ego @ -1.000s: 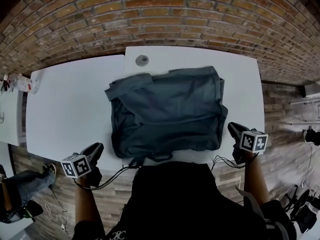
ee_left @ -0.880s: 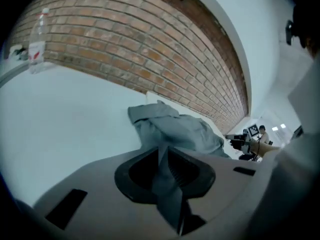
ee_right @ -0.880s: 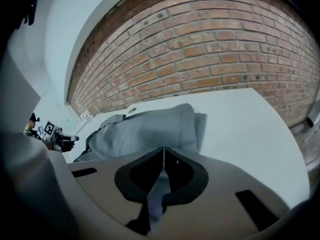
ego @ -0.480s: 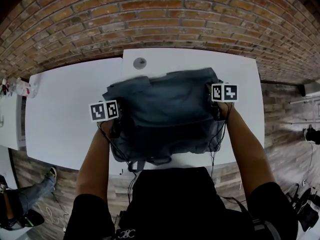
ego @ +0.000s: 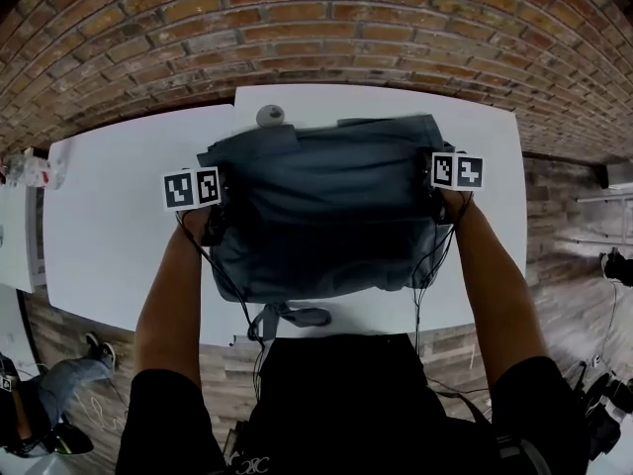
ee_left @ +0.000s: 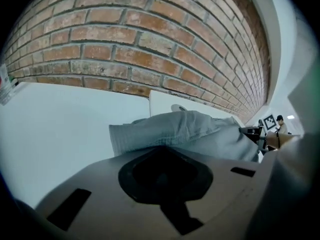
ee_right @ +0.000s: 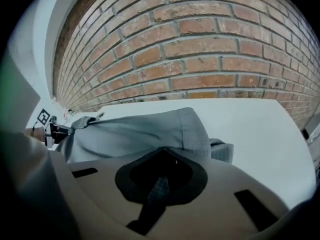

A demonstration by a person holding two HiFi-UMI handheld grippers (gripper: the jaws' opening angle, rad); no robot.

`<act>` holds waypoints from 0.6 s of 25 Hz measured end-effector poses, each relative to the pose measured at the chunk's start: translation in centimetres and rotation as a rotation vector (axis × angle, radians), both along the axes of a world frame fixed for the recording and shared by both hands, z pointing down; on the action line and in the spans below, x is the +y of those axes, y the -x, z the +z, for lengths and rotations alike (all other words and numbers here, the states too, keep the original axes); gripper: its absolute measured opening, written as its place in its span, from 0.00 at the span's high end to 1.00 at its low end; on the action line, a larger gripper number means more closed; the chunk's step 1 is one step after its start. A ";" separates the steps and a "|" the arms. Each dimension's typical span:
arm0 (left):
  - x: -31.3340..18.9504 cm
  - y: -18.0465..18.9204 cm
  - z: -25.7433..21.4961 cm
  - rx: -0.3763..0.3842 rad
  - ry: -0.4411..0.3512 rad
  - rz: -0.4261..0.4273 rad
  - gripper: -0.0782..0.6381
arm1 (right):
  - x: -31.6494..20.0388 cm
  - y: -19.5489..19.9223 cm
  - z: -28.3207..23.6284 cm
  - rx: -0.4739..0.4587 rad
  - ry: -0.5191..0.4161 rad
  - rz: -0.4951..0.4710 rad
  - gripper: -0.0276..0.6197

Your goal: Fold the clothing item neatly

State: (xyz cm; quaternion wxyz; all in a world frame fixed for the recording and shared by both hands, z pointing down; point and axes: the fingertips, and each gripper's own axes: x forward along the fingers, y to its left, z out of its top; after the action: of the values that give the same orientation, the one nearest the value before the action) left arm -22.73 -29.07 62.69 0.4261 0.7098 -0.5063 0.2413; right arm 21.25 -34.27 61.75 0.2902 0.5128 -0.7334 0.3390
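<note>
Head view: by the near edge of the white table (ego: 109, 236), a loose strap (ego: 289, 316) trails from the grey garment (ego: 326, 216), which lies bunched at the table's middle. The left tool (ego: 222, 198) is at the garment's left edge, the right tool (ego: 433, 192) at its right edge. In the left gripper view the jaws have just been closing and pinch the cloth. In the right gripper view they are clamped together on a strip of fabric. Beyond stands a brick wall (ego: 297, 28).
</note>
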 end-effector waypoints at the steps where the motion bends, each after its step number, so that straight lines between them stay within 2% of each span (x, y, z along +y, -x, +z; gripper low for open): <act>1: 0.2 -0.1 -0.4 0.009 -0.012 0.001 0.87 | -0.4 -0.3 0.0 0.023 -0.010 0.002 0.95; 3: 0.9 -0.2 -1.5 0.033 -0.043 0.002 0.87 | -0.9 -0.6 0.0 0.031 -0.017 0.014 0.95; 6: 3.4 -0.1 -3.8 0.060 -0.089 0.026 0.87 | -0.8 -0.1 -1.7 -0.089 -0.040 0.009 0.95; 7: 4.7 -0.2 -4.6 0.060 -0.108 0.053 0.86 | -0.3 0.1 -3.3 -0.140 -0.074 -0.014 0.92; 8: 6.3 -0.5 -5.2 0.044 -0.134 0.098 0.83 | 0.8 0.2 -5.1 -0.173 -0.119 -0.053 0.82; 9: 8.1 -0.9 -5.8 0.006 -0.167 0.165 0.75 | 2.5 0.4 -6.8 -0.173 -0.164 -0.115 0.75; 11: 12.7 -1.9 -6.3 -0.122 -0.227 0.346 0.63 | 7.9 1.5 -9.0 -0.079 -0.224 -0.321 0.72; 13: 17.9 -2.8 -6.0 -0.235 -0.242 0.505 0.56 | 15.0 2.7 -8.8 0.054 -0.211 -0.553 0.71; 15: 22.4 -3.4 -5.0 -0.283 -0.213 0.598 0.55 | 21.5 2.5 -7.6 0.120 -0.146 -0.681 0.71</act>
State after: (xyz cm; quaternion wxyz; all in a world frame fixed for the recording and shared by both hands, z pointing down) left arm -19.29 -6.65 57.66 0.1854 0.8268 -0.3522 0.3974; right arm 18.71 -12.80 54.14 0.3919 0.2774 -0.8662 0.1386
